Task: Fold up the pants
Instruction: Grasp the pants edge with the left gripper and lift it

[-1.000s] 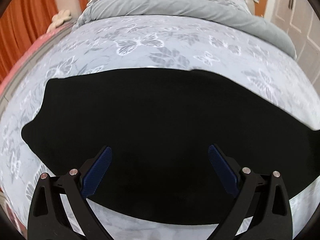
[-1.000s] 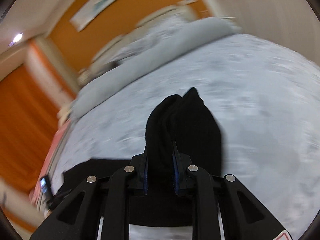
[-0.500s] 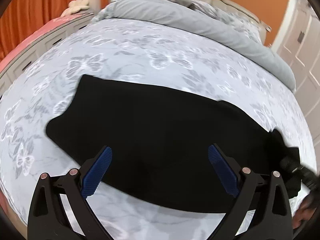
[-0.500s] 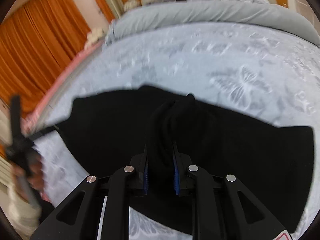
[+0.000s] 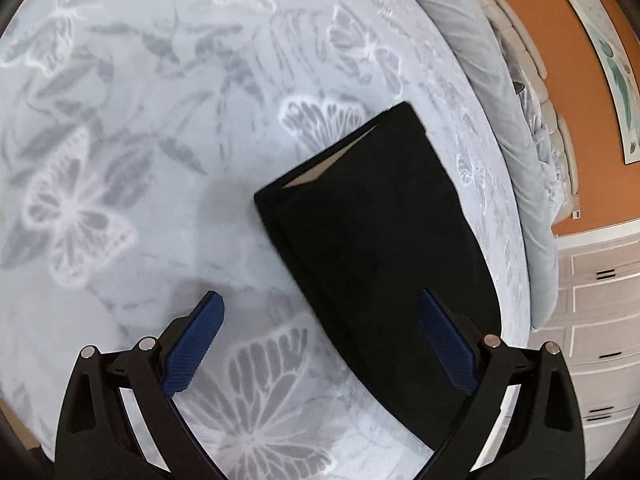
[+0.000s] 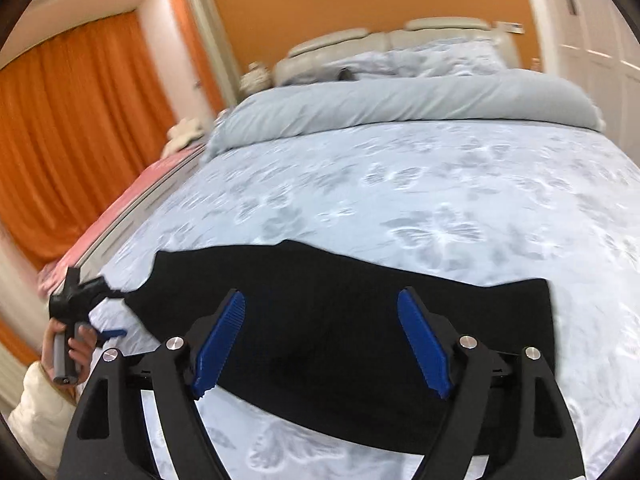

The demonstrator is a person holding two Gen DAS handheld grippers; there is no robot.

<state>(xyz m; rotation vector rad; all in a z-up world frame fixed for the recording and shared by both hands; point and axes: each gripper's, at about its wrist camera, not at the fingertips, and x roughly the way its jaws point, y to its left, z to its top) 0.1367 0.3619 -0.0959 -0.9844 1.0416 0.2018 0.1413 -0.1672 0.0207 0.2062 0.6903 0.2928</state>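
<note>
Black pants (image 6: 320, 304) lie flat on the butterfly-print bed, folded over on themselves lengthwise. In the left wrist view their waist end (image 5: 372, 208) shows a tan inner label at the opening. My left gripper (image 5: 320, 316) is open and empty, low over the bed just off the pants' left end; it also shows in the right wrist view (image 6: 76, 300). My right gripper (image 6: 320, 320) is open and empty, above the middle of the pants.
The bedspread (image 6: 420, 184) spreads beyond the pants. A rolled grey duvet (image 6: 400, 100) and pillows lie at the headboard. Orange curtains (image 6: 60, 128) hang on the left. White drawers (image 5: 600, 320) stand right of the bed.
My right gripper has opened and let go of the pant leg, which now lies folded over the pants. My left gripper has swung to the pants' left end and dropped lower.
</note>
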